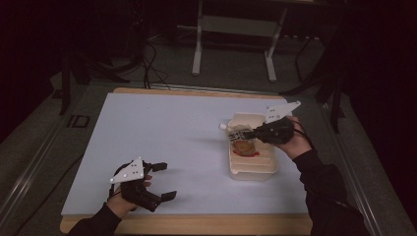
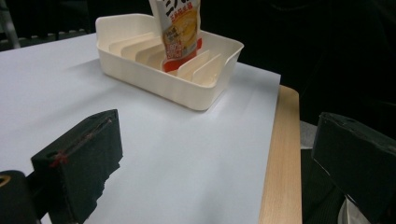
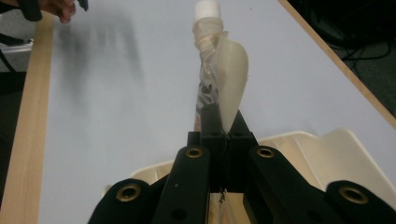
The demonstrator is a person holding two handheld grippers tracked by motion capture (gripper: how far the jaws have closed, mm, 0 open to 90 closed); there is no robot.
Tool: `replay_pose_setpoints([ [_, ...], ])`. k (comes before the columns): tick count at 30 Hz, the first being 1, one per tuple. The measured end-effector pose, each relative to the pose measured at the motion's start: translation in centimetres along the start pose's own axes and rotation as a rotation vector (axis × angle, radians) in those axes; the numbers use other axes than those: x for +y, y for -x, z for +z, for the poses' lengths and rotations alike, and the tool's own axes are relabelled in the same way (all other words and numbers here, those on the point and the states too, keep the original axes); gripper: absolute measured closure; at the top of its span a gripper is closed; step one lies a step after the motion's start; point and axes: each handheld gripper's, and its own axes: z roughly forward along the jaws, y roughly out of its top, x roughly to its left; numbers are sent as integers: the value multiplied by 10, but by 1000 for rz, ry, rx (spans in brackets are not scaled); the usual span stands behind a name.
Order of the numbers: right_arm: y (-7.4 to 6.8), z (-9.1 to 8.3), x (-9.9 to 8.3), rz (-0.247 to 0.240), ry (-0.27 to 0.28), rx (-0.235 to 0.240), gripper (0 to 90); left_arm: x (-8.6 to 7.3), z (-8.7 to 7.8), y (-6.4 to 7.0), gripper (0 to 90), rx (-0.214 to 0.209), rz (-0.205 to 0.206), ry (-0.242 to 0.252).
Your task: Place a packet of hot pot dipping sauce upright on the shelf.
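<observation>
The right gripper (image 1: 250, 132) pinches a spouted sauce pouch (image 1: 241, 139) by its upper part, standing it in a slot of the cream divider tray (image 1: 268, 167). The pouch looks soft, light and slippery, so gripping near the stiffer spout seems safest. The left gripper (image 1: 164, 181) rests wide open, holding nothing.

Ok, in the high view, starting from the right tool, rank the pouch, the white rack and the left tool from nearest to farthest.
1. Pouch: clamped in the right tool, over the rack.
2. White rack: just below the tool, on the table's right side.
3. Left tool: far across the table, at the near left edge, open.
</observation>
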Motion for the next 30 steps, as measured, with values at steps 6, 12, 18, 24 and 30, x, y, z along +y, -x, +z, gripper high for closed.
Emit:
replay_pose_setpoints([
  [6,1,11,-15,35,29,5,896,-3,2,-2,21,11,-5,-17],
  [12,2,20,-36,100,46,25,888,-5,2,-4,21,12,-15,-15],
  [18,1,8,-35,138,90,3,772,-5,1,-5,21,17,-8,-8],
  [24,-7,-10,-21,122,158,-30,652,-8,2,-6,21,21,-6,-29],
  [30,-18,-26,-4,145,233,-46,589,-7,2,-6,21,22,-3,-23],
])
